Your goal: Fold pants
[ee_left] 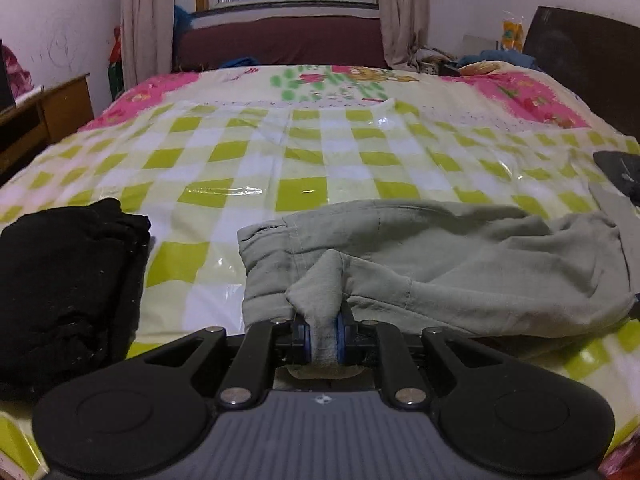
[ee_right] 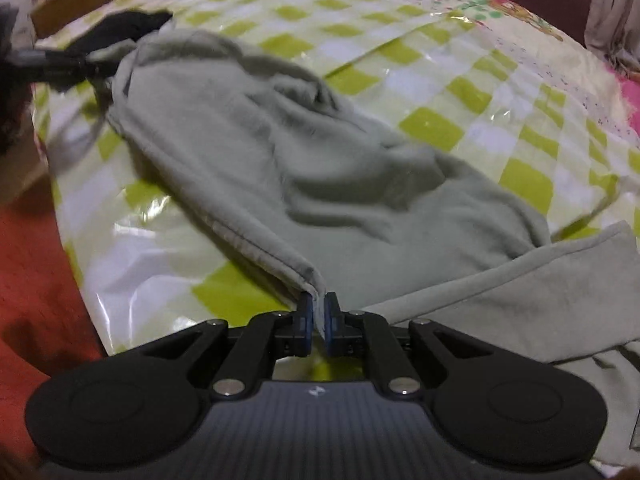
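Grey-green pants point(ee_left: 440, 264) lie crumpled across a bed with a green-checked plastic cover point(ee_left: 280, 160). My left gripper point(ee_left: 325, 336) is shut on a pinched fold at the pants' near edge. In the right wrist view the same pants point(ee_right: 320, 168) stretch away to the upper left, where the left gripper point(ee_right: 68, 66) holds the far end. My right gripper point(ee_right: 319, 320) is shut on a seamed edge of the pants, which it lifts slightly off the cover. A pant leg point(ee_right: 540, 292) lies folded over at the right.
A folded black garment point(ee_left: 68, 288) lies on the bed left of the pants. A wooden desk point(ee_left: 44, 120) stands to the left, a dark headboard point(ee_left: 580, 64) to the right, and a window with curtains beyond. Someone's red clothing point(ee_right: 36, 300) is at the bed's edge.
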The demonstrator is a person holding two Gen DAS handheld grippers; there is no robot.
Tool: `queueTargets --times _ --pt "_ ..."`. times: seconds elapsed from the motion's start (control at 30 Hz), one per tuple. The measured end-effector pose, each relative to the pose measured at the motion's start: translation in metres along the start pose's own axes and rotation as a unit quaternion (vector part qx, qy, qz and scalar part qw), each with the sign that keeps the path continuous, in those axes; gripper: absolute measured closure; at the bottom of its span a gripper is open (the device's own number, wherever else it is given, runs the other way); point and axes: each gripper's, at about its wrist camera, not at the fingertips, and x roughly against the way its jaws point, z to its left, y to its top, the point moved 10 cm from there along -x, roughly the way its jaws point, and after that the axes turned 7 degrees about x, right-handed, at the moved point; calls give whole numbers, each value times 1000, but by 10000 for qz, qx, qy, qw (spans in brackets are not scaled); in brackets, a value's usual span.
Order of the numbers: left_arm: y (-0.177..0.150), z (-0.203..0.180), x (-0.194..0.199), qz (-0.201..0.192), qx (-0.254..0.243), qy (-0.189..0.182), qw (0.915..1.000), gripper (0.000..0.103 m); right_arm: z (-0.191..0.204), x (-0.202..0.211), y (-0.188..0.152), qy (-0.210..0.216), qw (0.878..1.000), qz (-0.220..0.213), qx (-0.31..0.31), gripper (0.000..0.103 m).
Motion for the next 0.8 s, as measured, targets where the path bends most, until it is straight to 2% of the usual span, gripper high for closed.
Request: queueTargets --times 0.07,0.13,0.23,0.3,0.37,0.47,0.57,0.63,0.67,0.73,0.8 --pt "1 2 0 -66 7 25 10000 74 -2 -1 7 -173 9998 -87 76 96" --pt "5 3 2 -157 -89 54 9998 73 -3 -2 11 -291 9992 -131 220 91" --pt "17 3 2 -326 -222 31 9992 73 -3 -7 21 -534 9966 -250 582 91" --pt "33 4 -3 -448 -227 17 9987 73 -9 -10 32 -603 9963 -284 548 96" --pt "57 5 -9 -638 -216 2 9977 74 -23 1 55 -777 9948 -566 350 98" --pt "94 8 -4 -1027 -234 29 9944 74 -48 41 94 -1198 9853 -1213 102 98" --pt "106 11 14 -1373 -263 57 9902 74 -48 76 106 -1460 9751 -1651 254 98" --pt "91 14 17 -1307 -267 52 9910 74 -29 68 91 -1345 9773 -1526 593 98" --pt "75 16 15 -1158 -253 34 9929 73 -19 53 77 -1227 9814 -1295 707 98" --pt "32 22 3 -660 -203 94 9976 73 3 10 42 -875 9900 -676 878 98" --pt "-5 32 -2 -286 71 118 9995 73 19 -19 13 -686 9923 -255 998 98"
